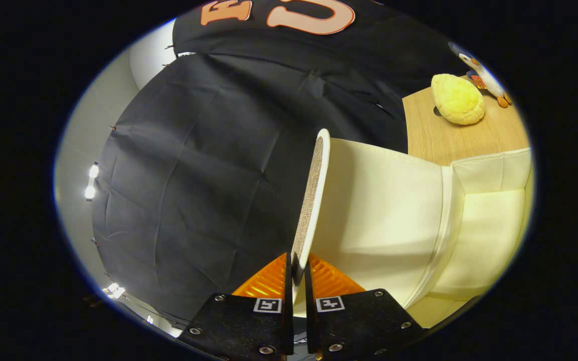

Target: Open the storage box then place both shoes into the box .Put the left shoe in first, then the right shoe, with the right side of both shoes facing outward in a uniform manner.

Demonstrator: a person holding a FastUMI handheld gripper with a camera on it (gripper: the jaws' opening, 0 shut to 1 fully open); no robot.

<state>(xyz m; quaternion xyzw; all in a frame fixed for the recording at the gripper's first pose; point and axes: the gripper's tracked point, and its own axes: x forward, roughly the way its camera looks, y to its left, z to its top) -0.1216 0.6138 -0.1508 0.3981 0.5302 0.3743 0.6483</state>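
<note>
Storage box lid (311, 200) pinched edge-on between the fingers of the gripper (296, 273), both clamped on its lower rim. Long axis running straight ahead and upward from the fingertips, near upright, woven face to one side, pale lining to the other. Storage box (489, 225) lying on the lining side of the lid, its cream fabric interior open and exposed, hinge seam apparently low beside the fingers. By judgement, swing away from the box needed to fold the lid fully back. Beyond the box, wooden surface (429, 135) carrying a yellow bun-shaped plush (457, 99) and a penguin toy (484, 75). No shoes near the lid.
</note>
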